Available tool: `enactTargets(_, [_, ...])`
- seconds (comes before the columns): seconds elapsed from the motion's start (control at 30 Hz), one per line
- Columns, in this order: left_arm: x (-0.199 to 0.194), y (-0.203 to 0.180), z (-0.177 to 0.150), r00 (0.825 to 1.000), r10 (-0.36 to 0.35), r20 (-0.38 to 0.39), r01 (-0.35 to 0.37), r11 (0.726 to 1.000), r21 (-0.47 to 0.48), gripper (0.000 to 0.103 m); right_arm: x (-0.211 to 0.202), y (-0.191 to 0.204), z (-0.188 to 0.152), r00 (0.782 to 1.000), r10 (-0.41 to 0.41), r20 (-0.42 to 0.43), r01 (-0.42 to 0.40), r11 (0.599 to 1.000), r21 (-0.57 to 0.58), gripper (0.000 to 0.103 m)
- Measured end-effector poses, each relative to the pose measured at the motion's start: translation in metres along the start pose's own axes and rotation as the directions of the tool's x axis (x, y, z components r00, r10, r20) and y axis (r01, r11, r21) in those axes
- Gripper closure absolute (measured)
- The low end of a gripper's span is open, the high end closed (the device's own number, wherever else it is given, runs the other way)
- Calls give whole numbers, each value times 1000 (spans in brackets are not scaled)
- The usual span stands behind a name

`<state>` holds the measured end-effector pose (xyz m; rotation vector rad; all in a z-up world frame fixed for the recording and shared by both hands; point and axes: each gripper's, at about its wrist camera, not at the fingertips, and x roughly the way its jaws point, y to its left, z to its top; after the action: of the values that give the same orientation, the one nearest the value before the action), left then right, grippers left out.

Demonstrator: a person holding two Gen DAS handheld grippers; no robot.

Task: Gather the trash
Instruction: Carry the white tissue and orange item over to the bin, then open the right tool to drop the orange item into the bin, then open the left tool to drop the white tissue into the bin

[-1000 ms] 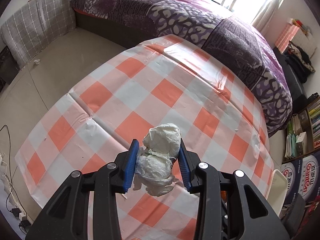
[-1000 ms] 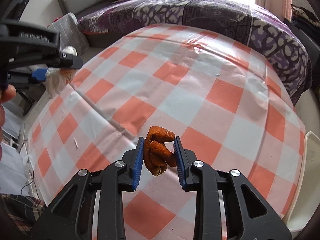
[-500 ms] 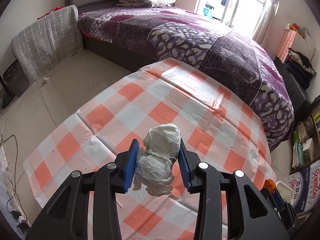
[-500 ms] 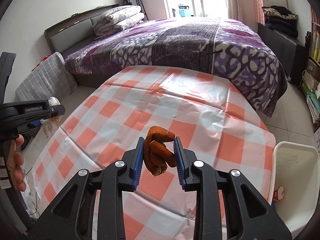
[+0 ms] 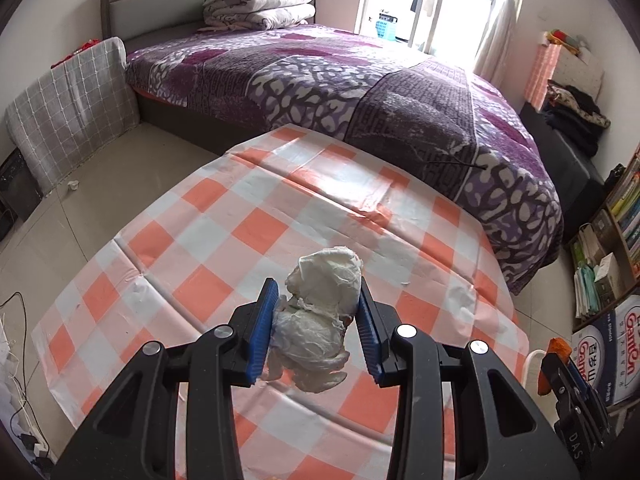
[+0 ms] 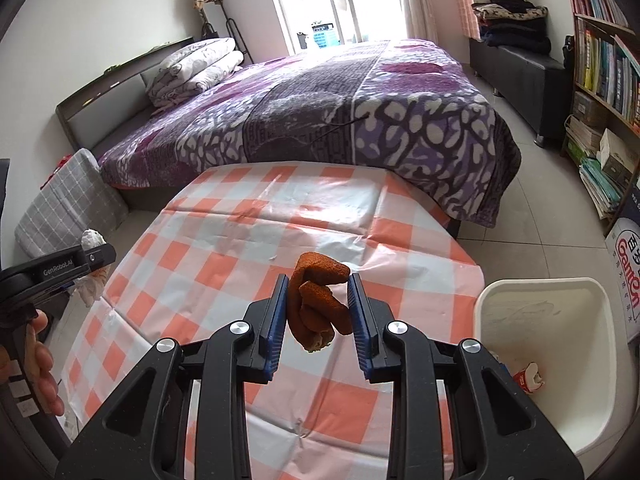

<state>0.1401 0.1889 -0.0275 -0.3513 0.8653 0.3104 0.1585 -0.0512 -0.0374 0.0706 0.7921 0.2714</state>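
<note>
While crumpled white tissue (image 5: 316,320) fills left tongs (image 5: 316,322), right tongs (image 6: 318,312) pinch curled orange peel (image 6: 318,306).

white bin (image 6: 560,320) cut off at frame edge; small red-white scrap (image 6: 528,378) inside, perhaps wrapper.

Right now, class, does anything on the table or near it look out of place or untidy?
The checked tablecloth is creased, with ridges across it. A small scrap lies on the floor near the bed. Nothing is spilled or broken.
</note>
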Motion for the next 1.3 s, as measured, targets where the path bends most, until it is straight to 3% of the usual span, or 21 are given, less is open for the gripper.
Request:
enactTargets(0.53, [-25, -109, -28, 994, -104, 44, 93, 974, 206, 64, -39, -98, 14, 993, -104, 53, 92, 977, 191, 74])
enactTargets(0.93, [-30, -174, -54, 983, -183, 11, 170, 935, 311, 64, -61, -160, 14, 977, -207, 48, 182, 930, 320, 72])
enactTargets(1.0, [-31, -186, -61, 980, -198, 1, 187, 924, 333, 64, -66, -168, 13, 973, -226, 48, 198, 921, 336, 67])
enactTargets(1.07, [-32, -197, -68, 977, -211, -7, 200, 913, 355, 65, -72, -176, 10, 965, -254, 59, 217, 908, 359, 43])
enactTargets(1.13, [-33, -209, -75, 975, -224, -16, 213, 901, 377, 64, -80, -184, 9, 953, -294, 77, 244, 892, 380, 33])
enactTargets(1.23, [-34, -225, -87, 969, -244, -45, 241, 883, 403, 64, -90, -198, 7, 937, -339, 89, 275, 868, 413, 21])
enactTargets(1.3, [-36, -235, -95, 965, -255, -56, 255, 869, 424, 64, -94, -210, 5, 932, -352, 86, 280, 851, 444, 18])
